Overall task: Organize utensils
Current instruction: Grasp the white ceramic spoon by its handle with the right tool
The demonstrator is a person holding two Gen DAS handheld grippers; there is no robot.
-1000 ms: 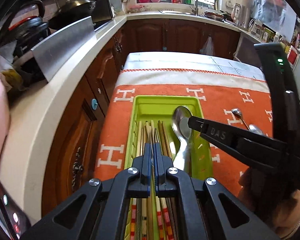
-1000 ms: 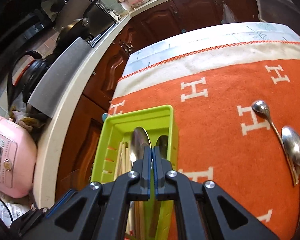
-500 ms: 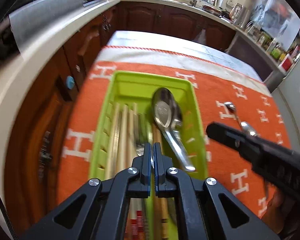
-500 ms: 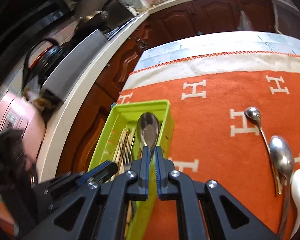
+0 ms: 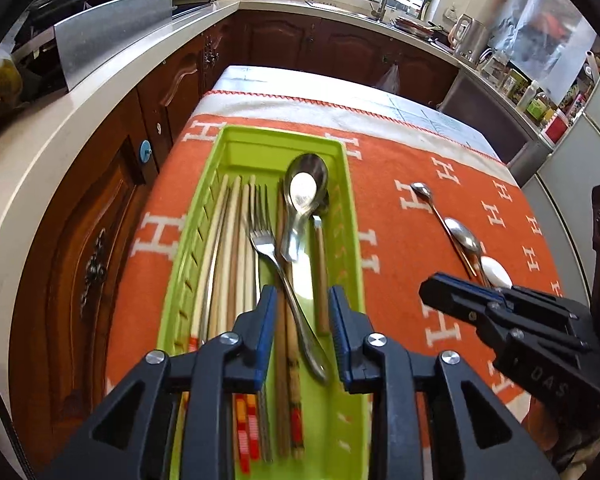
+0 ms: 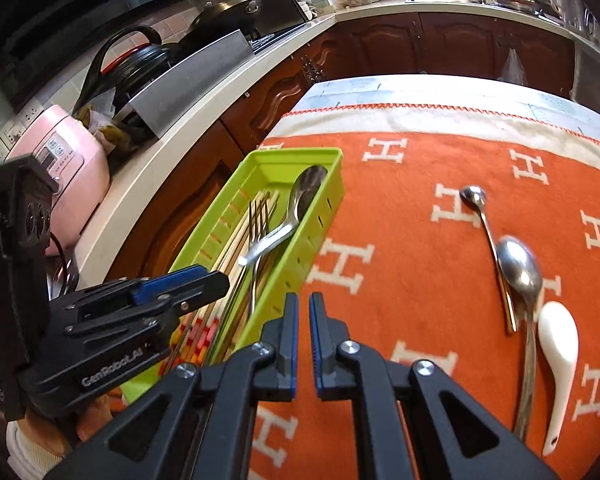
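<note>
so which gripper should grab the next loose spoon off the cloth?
Right. The right gripper hangs over the orange cloth, empty, with the white spoon and two metal spoons on its side. The left gripper sits open over the green tray.

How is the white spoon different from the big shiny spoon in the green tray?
The white spoon is matte white with a short thick handle; the big shiny spoon is mirror-bright metal.
The white spoon lies on the orange cloth beside two metal spoons; the shiny one lies inside the green tray, above chopsticks.
Both lie flat, and neither is held.

Left gripper (image 6: 216, 280): "GenRobot.AI"; blanket (image 6: 400, 280): "H".
</note>
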